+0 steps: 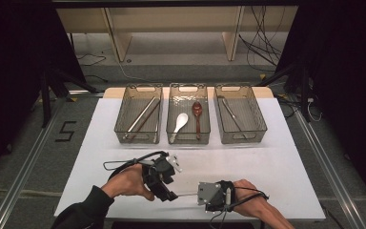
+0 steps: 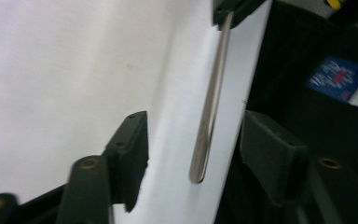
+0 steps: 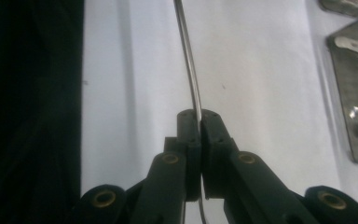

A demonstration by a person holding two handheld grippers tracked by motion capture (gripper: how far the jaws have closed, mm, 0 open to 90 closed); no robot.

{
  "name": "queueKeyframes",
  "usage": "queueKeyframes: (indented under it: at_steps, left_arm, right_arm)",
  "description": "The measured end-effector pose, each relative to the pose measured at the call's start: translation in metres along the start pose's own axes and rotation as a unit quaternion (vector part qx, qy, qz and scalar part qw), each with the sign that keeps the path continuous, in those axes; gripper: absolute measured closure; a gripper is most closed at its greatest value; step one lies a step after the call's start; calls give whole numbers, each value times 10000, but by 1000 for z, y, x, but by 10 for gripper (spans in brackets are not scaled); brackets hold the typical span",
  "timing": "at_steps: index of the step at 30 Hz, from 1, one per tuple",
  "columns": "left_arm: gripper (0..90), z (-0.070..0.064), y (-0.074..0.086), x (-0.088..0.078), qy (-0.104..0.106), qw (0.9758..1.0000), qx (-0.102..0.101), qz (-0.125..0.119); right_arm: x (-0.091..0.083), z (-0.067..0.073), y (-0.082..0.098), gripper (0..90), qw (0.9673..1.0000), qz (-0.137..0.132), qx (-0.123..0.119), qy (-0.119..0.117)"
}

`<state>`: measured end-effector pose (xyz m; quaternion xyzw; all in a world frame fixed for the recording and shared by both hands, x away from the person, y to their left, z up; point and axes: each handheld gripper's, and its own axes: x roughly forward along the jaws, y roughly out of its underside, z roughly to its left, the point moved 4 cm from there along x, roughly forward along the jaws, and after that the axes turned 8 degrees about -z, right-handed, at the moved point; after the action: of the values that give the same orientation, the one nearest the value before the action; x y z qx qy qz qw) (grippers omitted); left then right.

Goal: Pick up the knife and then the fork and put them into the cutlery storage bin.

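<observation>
Between the released left hand-held gripper (image 2: 193,140) and clenched right hand-held gripper (image 3: 199,122), a metal utensil's (image 2: 209,107) head stays hidden.

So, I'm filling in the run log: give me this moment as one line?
stage: handover | right gripper: shut on metal utensil handle | left gripper: open around its free end, not touching

The high view looks forward and down over the whole table (image 1: 276,162). Each gripper view rides close behind its own jaws, aimed toward 12 o'clock. All share the rod (image 2: 212,98).
</observation>
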<state>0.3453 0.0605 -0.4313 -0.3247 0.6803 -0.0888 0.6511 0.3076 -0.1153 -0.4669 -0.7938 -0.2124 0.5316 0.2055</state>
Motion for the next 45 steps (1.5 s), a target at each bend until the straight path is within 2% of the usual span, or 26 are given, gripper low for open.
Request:
queueKeyframes:
  at_steps: [4, 7, 8, 12, 14, 18, 21, 22, 25, 27, 32, 34, 36, 40, 45]
  left_arm:
    - [335, 7, 2, -10, -244, 9992, -77, -295]
    - [296, 11, 4, -16, -378, 9977, -178, -534]
    - [288, 12, 6, -18, -396, 9974, -208, -569]
    - [257, 16, 9, -22, -603, 9941, -346, -838]
    - [242, 18, 11, -23, -705, 9913, -405, -1034]
    - [235, 22, 15, -25, -827, 9882, -509, -1187]
    - [226, 25, 19, -27, -917, 9848, -602, -1350]
    - [224, 25, 21, -27, -959, 9820, -692, -1474]
    - [215, 28, 25, -29, -1070, 9781, -751, -1621]
    - [212, 30, 28, -30, -1132, 9741, -838, -1771]
    - [201, 32, 35, -36, -1234, 9679, -983, -1957]
    - [199, 33, 38, -38, -1257, 9664, -1016, -2001]
    - [195, 34, 40, -38, -1296, 9636, -1061, -2082]
    - [193, 36, 45, -39, -1391, 9615, -1086, -2106]
    - [188, 37, 47, -41, -1485, 9571, -1107, -2227]
  right_arm:
    - [-4, -9, 7, 885, 9998, 62, 161, 121]
    - [-8, -19, 12, 885, 9990, 62, 289, 332]
    - [-10, -21, 14, 885, 9986, 71, 418, 325]
    - [-18, -37, 23, 885, 9961, 58, 695, 535]
    - [-22, -46, 28, 885, 9936, 22, 898, 690]
    - [-31, -61, 37, 885, 9890, -28, 1198, 862]
    - [-37, -73, 43, 885, 9842, -69, 1446, 1020]
    - [-38, -76, 44, 885, 9834, -106, 1490, 1031]
    - [-44, -87, 49, 885, 9787, -158, 1677, 1172]
    - [-47, -95, 52, 885, 9750, -173, 1829, 1251]
    - [-51, -113, 57, 885, 9669, -212, 2118, 1405]
    - [-52, -119, 59, 885, 9648, -200, 2181, 1457]
    - [-52, -124, 60, 885, 9625, -194, 2256, 1496]
    - [-55, -135, 61, 885, 9568, -204, 2413, 1611]
    - [-60, -153, 60, 885, 9501, -240, 2565, 1761]
